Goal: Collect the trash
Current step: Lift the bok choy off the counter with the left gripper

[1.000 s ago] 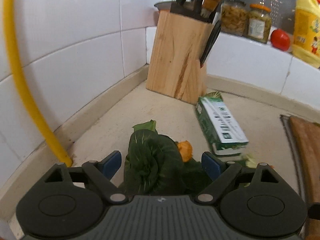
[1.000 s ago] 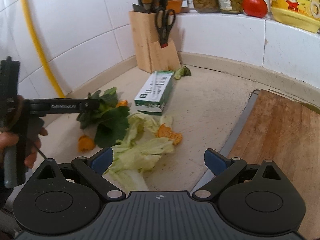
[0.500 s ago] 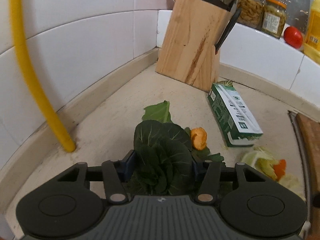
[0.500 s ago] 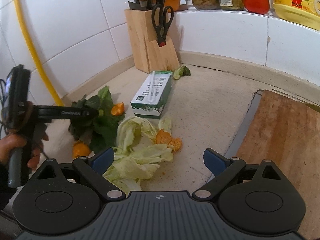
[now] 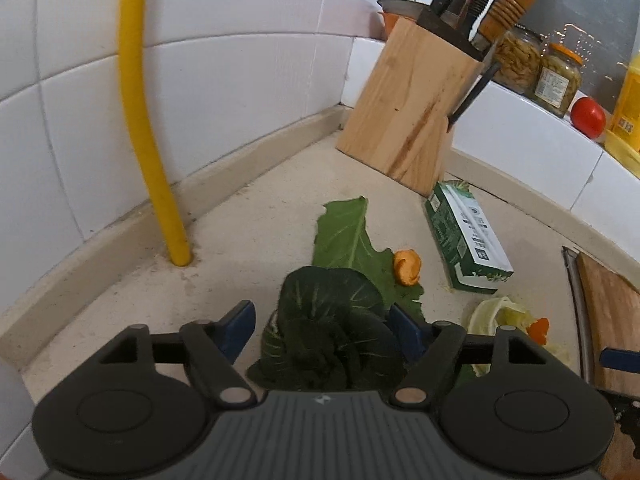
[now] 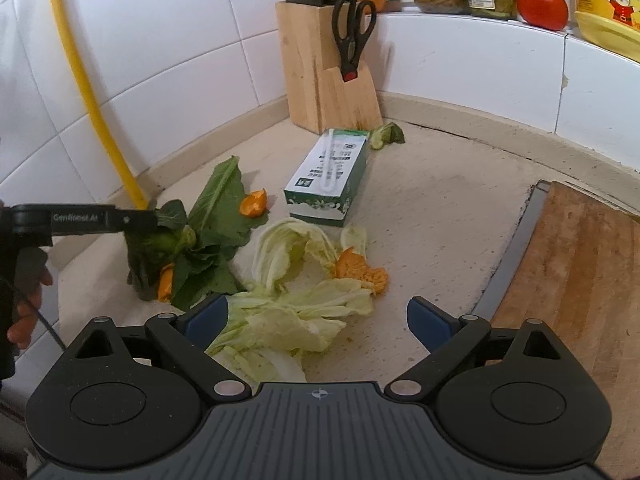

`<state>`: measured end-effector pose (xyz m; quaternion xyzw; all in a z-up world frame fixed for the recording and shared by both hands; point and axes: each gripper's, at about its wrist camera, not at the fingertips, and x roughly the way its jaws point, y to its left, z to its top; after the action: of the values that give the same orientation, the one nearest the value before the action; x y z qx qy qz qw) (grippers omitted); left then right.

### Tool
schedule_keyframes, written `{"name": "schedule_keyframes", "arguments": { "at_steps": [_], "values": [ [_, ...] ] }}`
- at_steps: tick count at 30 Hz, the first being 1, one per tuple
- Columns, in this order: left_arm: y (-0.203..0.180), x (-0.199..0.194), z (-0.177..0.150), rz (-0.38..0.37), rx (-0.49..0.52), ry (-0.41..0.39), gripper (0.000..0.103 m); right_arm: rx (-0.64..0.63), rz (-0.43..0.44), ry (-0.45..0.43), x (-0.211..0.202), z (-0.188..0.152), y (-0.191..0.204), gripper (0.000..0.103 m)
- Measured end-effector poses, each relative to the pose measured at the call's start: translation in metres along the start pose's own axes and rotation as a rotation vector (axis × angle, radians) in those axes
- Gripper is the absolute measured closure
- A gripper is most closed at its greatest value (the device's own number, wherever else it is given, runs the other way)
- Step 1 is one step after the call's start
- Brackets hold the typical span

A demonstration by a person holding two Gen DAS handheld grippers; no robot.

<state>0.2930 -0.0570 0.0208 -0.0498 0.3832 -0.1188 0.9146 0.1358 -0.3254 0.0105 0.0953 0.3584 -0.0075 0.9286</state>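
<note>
Now the left gripper (image 5: 322, 326) jaws, just reopened, flank a dark leafy bunch (image 5: 332, 332) near the yellow pipe (image 5: 140, 120); right gripper (image 6: 316, 318) jaws gape over pale cabbage (image 6: 296, 316), bare worktop (image 6: 440, 216) beyond.

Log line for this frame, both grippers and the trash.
left hand-held gripper: jaws just reopened, astride dark leaves | right hand-held gripper: open over cabbage | carton, peels: on counter

Three orange peels (image 6: 253, 203), one carton (image 6: 329, 176)
</note>
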Motion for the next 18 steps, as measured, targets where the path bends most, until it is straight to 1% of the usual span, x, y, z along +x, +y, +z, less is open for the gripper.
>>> {"name": "schedule_keyframes", "arguments": {
  "at_steps": [2,3,4,7,8,10,12,14,18],
  "values": [
    [-0.005,0.004,-0.001,-0.003,0.014,0.006,0.033,-0.001,0.000,0.002,-0.001,-0.001,0.001,0.004],
    [-0.009,0.008,-0.001,-0.006,0.027,0.011,0.029,-0.002,0.000,0.001,-0.001,-0.002,0.000,0.004],
    [-0.012,0.012,-0.002,-0.002,0.040,0.016,0.027,-0.002,-0.001,0.001,-0.001,-0.003,0.000,0.004],
    [-0.018,0.022,-0.004,0.032,0.060,0.013,0.028,-0.001,-0.010,0.004,-0.001,-0.004,-0.002,0.004],
    [-0.018,0.025,-0.005,0.044,0.060,0.012,0.030,0.002,-0.012,0.003,-0.001,-0.004,-0.003,0.004],
    [-0.014,0.031,-0.005,0.058,0.040,0.032,0.053,0.008,-0.015,0.004,-0.001,-0.005,-0.005,0.004],
    [-0.007,0.031,-0.004,0.039,0.002,0.041,0.055,0.012,-0.021,0.006,0.000,-0.005,-0.007,0.004],
    [-0.004,0.026,-0.006,0.036,-0.005,0.037,0.055,0.014,-0.024,0.007,0.001,-0.006,-0.008,0.004],
    [0.011,0.005,-0.008,0.012,-0.073,0.024,0.055,0.017,-0.018,0.004,0.002,-0.003,-0.006,0.006]
  ]
}}
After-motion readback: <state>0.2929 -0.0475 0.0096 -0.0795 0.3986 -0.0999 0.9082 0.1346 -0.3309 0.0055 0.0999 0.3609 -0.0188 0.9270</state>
